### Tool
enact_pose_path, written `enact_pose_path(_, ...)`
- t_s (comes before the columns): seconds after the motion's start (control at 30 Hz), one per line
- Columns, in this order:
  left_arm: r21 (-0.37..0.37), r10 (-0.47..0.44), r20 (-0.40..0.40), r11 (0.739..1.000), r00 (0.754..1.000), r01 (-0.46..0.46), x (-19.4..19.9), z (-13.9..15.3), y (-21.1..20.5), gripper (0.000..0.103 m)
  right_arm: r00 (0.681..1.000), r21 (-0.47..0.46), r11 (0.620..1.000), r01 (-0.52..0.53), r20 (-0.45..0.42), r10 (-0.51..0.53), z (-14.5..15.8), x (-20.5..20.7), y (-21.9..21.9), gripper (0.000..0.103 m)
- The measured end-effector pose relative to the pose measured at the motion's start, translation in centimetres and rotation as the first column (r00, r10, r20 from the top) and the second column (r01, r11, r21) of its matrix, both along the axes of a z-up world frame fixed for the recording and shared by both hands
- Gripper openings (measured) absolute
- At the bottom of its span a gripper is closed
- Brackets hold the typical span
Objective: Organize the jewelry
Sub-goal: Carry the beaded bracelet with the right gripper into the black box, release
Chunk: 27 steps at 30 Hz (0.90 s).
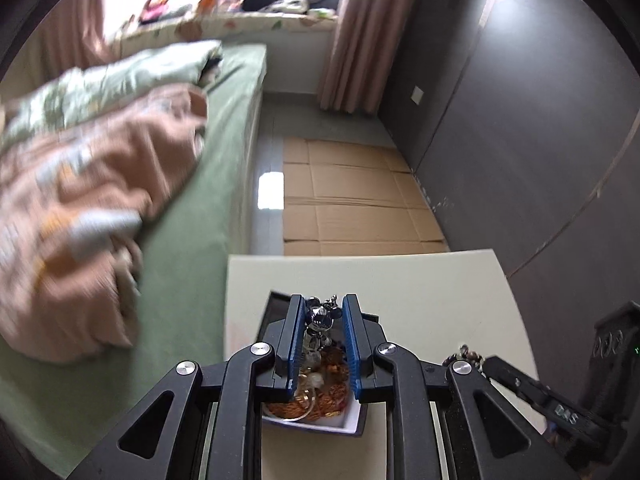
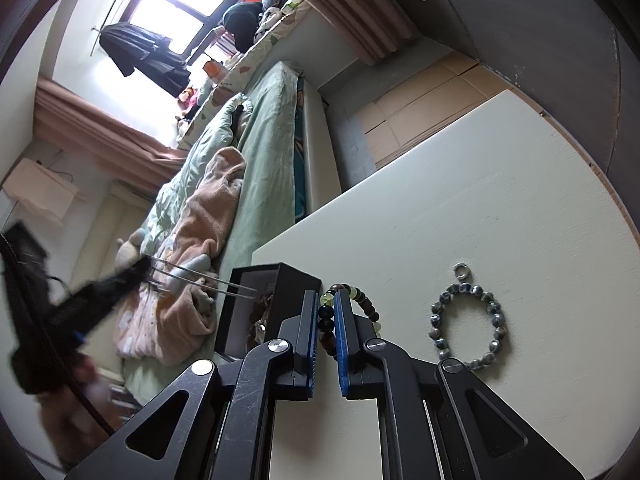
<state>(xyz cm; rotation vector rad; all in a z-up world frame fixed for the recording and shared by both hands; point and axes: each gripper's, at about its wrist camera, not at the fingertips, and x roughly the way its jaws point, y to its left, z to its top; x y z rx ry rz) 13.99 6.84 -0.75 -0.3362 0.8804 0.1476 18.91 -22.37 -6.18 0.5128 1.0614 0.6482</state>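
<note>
Right tongs (image 2: pixel 326 312) grasping dark bead bracelet (image 2: pixel 352 300); left tongs (image 1: pixel 322 320) released over jewelry box (image 1: pixel 320 420).

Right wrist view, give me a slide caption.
Right gripper shut on a mixed-bead bracelet beside the black jewelry box.

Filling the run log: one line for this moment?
left gripper: over jewelry box | right gripper: shut on mixed-bead bracelet | grey bracelet: on table
</note>
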Motion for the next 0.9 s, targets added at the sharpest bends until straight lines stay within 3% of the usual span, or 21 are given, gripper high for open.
enact_pose_path(0.07,-0.064,0.039,0.018,0.997,0.999,-0.038,-0.4,-1.5,1.1,0.023,1.000,0.005,1.000,-0.008,0.008,0.008,0.1,-0.1,0.5,0.010)
enact_pose_path(0.17,-0.149,0.106,0.032,0.984,0.994,-0.100,-1.3,-3.6,2.7,0.059,1.000,0.030,0.999,-0.016,0.024,0.016,0.2,-0.3,1.1,0.010)
enact_pose_path(0.2,-0.177,0.129,0.046,0.977,0.991,-0.119,-1.8,-4.1,3.2,0.063,0.999,0.046,0.999,-0.021,0.032,0.020,0.3,-0.3,1.4,0.010)
enact_pose_path(0.27,-0.215,0.165,-0.003,0.963,0.986,-0.161,-1.9,-4.6,4.1,0.063,0.999,0.070,0.997,-0.030,0.047,0.027,0.6,-0.5,1.8,0.010)
enact_pose_path(0.33,-0.287,0.177,-0.004,0.942,0.984,-0.171,-2.2,-4.6,4.9,0.063,0.997,0.086,0.995,-0.044,0.073,0.037,1.0,-0.8,2.5,0.010)
enact_pose_path(0.67,-0.206,0.122,0.004,0.971,0.993,-0.118,-3.5,-3.3,5.7,0.063,0.981,0.143,0.983,-0.117,0.170,0.092,1.9,-1.4,6.8,0.010)
enact_pose_path(0.9,-0.240,0.139,-0.003,0.961,0.990,-0.135,-3.9,-3.9,7.2,0.063,0.976,0.145,0.983,-0.115,0.203,0.084,2.2,-1.0,9.7,0.013)
